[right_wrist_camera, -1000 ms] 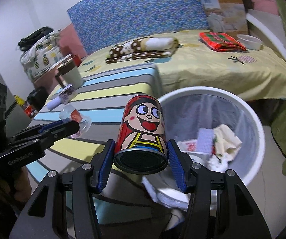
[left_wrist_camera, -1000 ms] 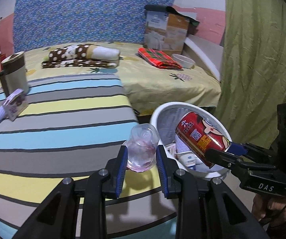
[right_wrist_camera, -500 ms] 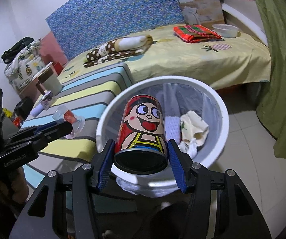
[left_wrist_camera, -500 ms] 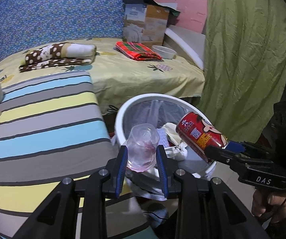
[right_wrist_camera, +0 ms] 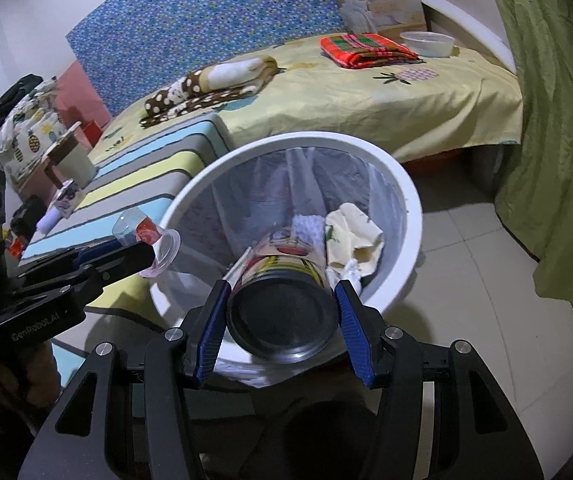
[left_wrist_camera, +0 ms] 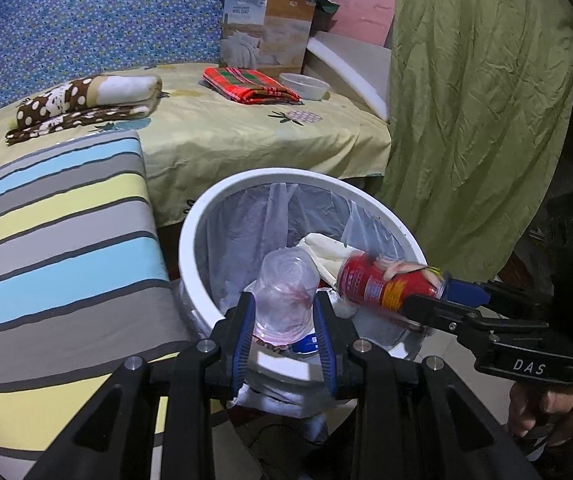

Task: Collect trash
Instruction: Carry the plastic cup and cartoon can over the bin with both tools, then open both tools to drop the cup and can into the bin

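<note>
A white trash bin (left_wrist_camera: 190, 248) with a clear liner stands on the floor beside the bed. Crumpled cream paper (right_wrist_camera: 354, 236) and other scraps lie inside. My left gripper (left_wrist_camera: 283, 304) is shut on a clear plastic cup (left_wrist_camera: 286, 280) with pink residue. It holds the cup over the bin's near rim. My right gripper (right_wrist_camera: 282, 292) is shut on a red cartoon can (right_wrist_camera: 282, 316). The can is tipped forward over the bin (right_wrist_camera: 406, 208), its dark bottom toward the camera. In the left wrist view the can (left_wrist_camera: 382, 284) is blurred and slants into the bin's mouth from the right.
A striped cushion (left_wrist_camera: 58, 240) lies left of the bin, against a yellow-sheeted bed (left_wrist_camera: 246, 132). The bed carries folded cloths, a white bowl (left_wrist_camera: 304, 85) and a cardboard box (left_wrist_camera: 266, 36). A green curtain (left_wrist_camera: 478, 120) hangs on the right. Tiled floor (right_wrist_camera: 466, 300) lies right of the bin.
Both grippers have moved from beside the striped cushion to over the bin. The can has tipped forward in the right gripper, so its bottom now faces the camera. The cup is still held.
</note>
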{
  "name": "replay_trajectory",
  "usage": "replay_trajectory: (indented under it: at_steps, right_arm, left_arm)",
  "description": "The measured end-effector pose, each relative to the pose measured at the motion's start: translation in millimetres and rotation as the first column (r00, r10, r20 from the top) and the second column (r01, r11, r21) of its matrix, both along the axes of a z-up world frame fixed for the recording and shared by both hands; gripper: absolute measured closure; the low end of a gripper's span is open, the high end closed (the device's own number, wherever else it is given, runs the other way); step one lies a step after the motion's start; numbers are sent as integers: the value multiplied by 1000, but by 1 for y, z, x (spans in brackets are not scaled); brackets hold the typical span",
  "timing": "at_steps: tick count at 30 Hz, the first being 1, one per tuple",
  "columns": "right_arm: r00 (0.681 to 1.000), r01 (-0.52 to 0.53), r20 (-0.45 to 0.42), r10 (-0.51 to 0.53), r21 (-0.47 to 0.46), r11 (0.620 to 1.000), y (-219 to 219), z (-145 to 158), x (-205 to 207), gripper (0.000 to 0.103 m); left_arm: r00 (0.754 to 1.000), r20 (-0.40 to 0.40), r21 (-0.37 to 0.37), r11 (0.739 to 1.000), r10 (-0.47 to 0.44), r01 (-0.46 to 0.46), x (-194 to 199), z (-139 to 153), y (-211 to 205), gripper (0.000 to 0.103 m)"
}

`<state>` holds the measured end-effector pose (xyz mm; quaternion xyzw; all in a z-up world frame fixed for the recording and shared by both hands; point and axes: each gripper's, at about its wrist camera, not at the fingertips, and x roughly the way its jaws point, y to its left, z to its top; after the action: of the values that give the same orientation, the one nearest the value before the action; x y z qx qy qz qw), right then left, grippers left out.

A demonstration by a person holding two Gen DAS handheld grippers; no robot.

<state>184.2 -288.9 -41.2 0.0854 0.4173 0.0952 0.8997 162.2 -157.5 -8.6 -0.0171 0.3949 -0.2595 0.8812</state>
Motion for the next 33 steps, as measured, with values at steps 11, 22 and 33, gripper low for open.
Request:
replay_trajectory:
  at_steps: [11,22,33]
  right_arm:
    - [999,22,33,-22,3,1000,-5,6,-2,46]
    - [997,10,81,-11,18,1000,1,20,-7,46]
    - [989,-68,131,67,8,998,27,34,-15,46]
  left_arm:
    - [1000,-8,-29,1000,-4,3,1,-2,2,58]
    - [999,29,-32,999,41,-40,-13,11,21,58]
    - [992,65,-23,994,108,-106,-31,25,48,58]
